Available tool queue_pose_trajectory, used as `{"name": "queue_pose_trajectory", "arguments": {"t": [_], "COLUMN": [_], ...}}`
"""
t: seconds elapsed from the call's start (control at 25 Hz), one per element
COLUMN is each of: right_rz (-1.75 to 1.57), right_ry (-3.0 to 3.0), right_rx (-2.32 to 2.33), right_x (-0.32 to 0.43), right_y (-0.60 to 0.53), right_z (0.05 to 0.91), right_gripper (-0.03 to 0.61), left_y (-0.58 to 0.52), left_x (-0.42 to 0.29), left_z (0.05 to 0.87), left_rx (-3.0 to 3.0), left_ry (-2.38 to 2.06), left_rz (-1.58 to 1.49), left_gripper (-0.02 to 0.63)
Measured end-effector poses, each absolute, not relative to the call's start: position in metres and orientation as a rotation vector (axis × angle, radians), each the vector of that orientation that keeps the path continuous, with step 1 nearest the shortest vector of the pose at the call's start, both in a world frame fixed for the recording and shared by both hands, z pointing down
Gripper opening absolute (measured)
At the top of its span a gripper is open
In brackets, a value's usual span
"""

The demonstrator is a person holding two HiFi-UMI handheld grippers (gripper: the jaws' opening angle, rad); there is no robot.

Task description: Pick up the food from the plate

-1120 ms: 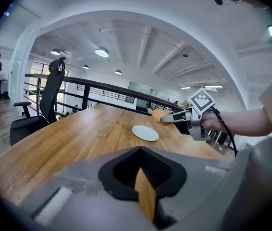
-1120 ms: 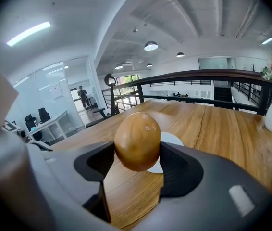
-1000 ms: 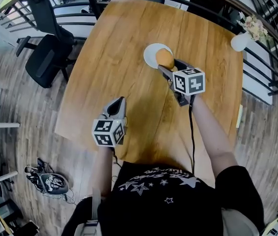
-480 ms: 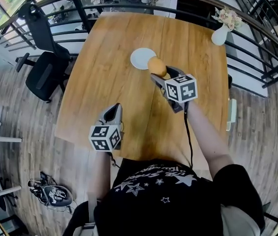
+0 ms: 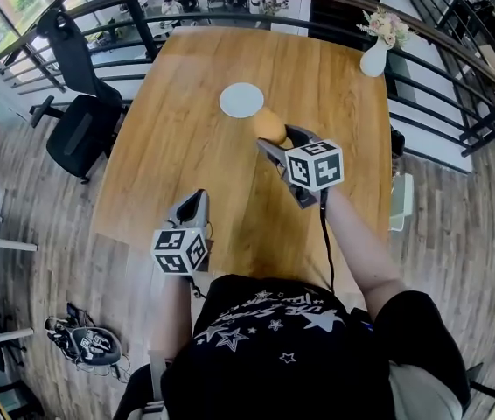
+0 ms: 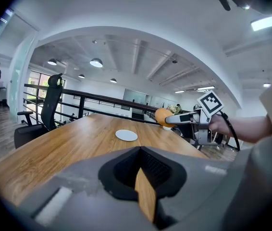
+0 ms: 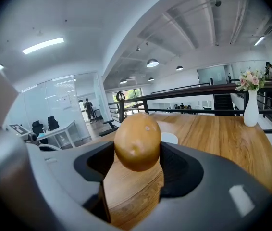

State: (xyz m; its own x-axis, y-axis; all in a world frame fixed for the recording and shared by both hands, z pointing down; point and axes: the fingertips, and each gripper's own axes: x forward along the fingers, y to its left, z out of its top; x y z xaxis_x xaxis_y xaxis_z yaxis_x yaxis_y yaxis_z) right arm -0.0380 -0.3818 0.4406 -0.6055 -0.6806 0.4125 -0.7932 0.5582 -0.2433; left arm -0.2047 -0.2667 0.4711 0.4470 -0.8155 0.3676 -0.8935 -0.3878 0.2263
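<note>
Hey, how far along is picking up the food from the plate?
Done: the white plate lies bare. In hand: the right tongs grip the round brown food, raised clear of the table. Remaining: nothing of the pickup that I can see.

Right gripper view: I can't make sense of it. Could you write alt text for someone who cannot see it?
A round golden-brown piece of food is clamped between the two grey jaws of the right gripper, held above a wooden table. Behind it part of a white plate shows, and a white vase of flowers stands at the right.
</note>
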Motion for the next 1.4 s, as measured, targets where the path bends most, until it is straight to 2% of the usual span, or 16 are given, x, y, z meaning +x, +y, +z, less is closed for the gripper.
{"name": "queue_pose_trajectory", "arguments": {"t": [0.64,1.4], "right_rz": [0.615,0.597], "right_ry": [-2.548,-2.575], "right_rx": [1.086,1.004], "right_x": [-0.006,0.083], "right_y": [-0.305,-0.183], "right_z": [0.455,0.464], "right_gripper": [0.296,0.296], "left_y": [-0.196,-0.076], "left_x": [-0.164,-0.077], "left_z": [0.468,0.474], "left_rx": [2.263,2.223], "left_ry": [-1.536,-1.595], "left_rz": [0.268,0.269], "left_gripper": [0.002,0.002]}}
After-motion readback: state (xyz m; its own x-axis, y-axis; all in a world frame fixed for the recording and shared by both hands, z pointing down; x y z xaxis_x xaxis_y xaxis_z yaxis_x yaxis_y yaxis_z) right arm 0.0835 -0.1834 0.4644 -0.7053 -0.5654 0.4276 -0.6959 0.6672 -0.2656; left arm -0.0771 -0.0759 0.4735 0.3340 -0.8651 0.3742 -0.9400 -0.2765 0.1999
